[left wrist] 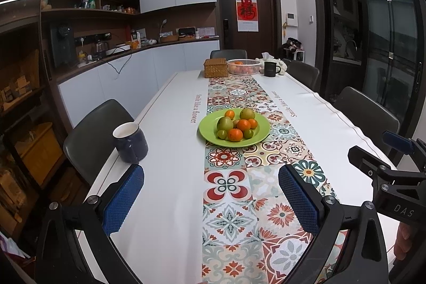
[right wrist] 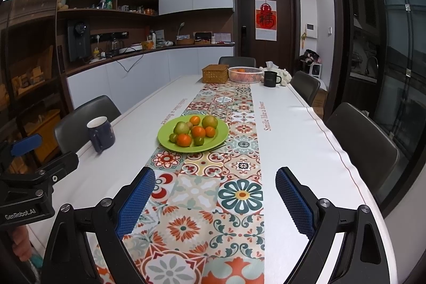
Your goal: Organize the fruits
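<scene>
on the green plate (left wrist: 255, 140), the pear (left wrist: 247, 113) stands stem-end up.

Even ceiling light keeps both views bright and sharp; fisheye bending curves the edges, corners fall black, left shelves (left wrist: 24, 87) stay dim.

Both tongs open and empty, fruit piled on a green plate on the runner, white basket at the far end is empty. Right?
Not quite: the white basket at the far end is not empty; something orange already lies in it, as the left wrist view shows. The rest holds: left tongs and right tongs are open and empty, and the fruit is piled on the green plate on the runner.
</scene>
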A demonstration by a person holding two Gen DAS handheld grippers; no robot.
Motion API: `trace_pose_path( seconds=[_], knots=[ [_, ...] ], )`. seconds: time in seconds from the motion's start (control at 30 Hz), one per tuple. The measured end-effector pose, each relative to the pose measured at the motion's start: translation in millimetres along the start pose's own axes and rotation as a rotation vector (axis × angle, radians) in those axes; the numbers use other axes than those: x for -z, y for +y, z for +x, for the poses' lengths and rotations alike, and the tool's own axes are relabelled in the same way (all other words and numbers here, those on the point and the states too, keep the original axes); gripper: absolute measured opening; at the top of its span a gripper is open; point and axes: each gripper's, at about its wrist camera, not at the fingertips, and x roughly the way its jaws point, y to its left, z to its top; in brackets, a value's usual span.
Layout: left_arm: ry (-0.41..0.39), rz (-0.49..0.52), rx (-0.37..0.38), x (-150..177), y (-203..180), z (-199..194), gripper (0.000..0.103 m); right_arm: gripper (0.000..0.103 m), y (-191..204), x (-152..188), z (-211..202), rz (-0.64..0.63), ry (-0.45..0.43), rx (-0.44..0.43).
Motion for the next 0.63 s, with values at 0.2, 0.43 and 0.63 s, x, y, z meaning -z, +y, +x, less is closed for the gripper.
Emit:
trace_pose_path(
  seconds=[0.2,0.43,0.63],
  knots=[
    [0.005,-0.002,0.0,0.2,0.1,0.9,0.103,0.093,0.1,1.7,1.1,-0.001,0.007,-0.002],
    [0.008,-0.004,-0.003,2.0,1.4,1.1,0.103,0.093,0.4,1.3,1.7,-0.005,0.011,0.001],
    [0.013,-0.006,-0.007,2.7,1.0,1.8,0.103,0.093,1.4,1.3,3.9,-0.006,0.017,0.003]
  ],
)
